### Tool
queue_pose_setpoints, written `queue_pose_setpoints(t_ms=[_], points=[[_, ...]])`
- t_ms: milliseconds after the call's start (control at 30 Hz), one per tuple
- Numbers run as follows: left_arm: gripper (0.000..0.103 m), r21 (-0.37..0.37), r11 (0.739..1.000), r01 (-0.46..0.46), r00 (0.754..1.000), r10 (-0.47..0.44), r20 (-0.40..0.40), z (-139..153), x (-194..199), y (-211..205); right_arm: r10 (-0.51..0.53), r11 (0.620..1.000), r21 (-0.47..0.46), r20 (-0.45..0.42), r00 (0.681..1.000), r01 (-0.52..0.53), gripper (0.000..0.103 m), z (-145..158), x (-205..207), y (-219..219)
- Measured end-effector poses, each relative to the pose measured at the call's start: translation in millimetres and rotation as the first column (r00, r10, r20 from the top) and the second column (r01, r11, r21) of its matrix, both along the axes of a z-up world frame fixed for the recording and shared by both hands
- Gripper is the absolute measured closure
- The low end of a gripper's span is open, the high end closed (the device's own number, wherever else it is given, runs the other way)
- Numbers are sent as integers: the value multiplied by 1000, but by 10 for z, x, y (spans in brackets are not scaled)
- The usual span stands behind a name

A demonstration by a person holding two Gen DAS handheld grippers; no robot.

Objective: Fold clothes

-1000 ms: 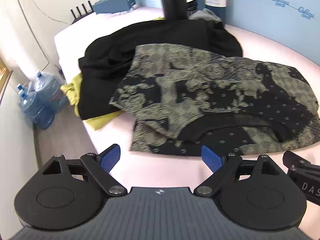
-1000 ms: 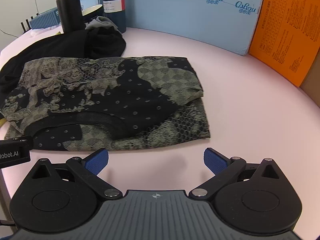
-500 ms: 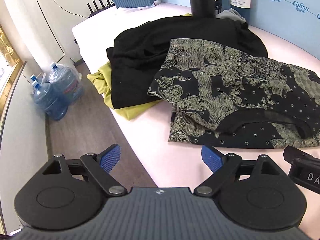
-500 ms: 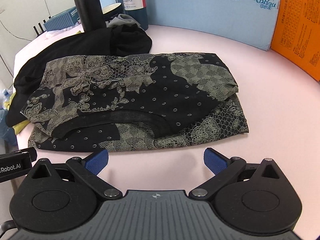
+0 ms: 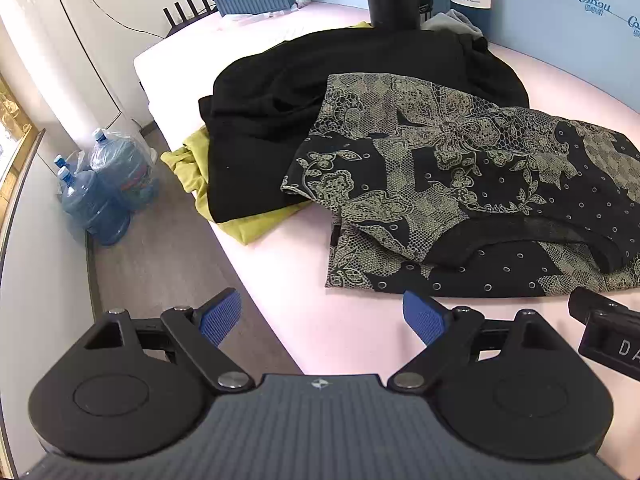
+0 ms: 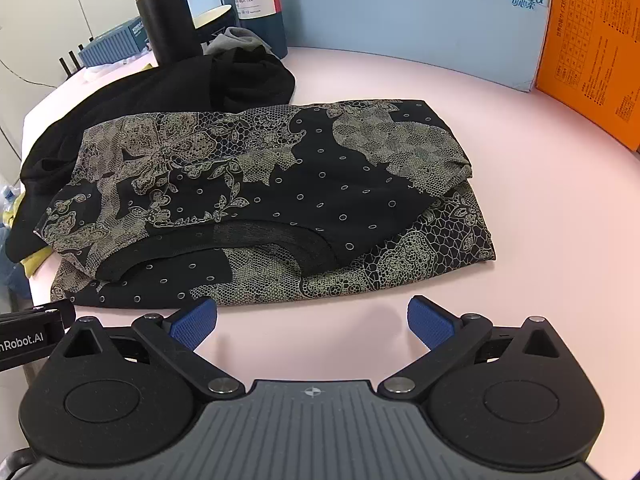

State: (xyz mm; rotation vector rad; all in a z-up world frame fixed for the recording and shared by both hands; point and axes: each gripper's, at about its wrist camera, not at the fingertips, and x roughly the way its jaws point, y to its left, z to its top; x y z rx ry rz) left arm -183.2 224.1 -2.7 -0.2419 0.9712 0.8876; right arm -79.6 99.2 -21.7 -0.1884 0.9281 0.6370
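Bare pink tabletop (image 6: pixel 540 184) right of folded shirt (image 6: pixel 280 200); boxes (image 6: pixel 440 20) wall the back.

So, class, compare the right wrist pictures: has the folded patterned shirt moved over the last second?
No. The patterned shirt keeps its place against the black flask and the blue carton behind it; only the camera's view has shifted.

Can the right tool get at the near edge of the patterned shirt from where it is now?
Probably yes. The right tool is open and empty, with only bare pink table between its fingers and the near edge of the patterned shirt. Nothing lies across that edge.
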Motion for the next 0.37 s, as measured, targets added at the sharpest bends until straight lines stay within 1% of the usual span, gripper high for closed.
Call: queue_pose_setpoints(t_ms=[367], points=[[16,-18,1000,4,1000,-5,-10,-59,79,8,-26,1000,0,13,1000,26,0,-22,33,-58]])
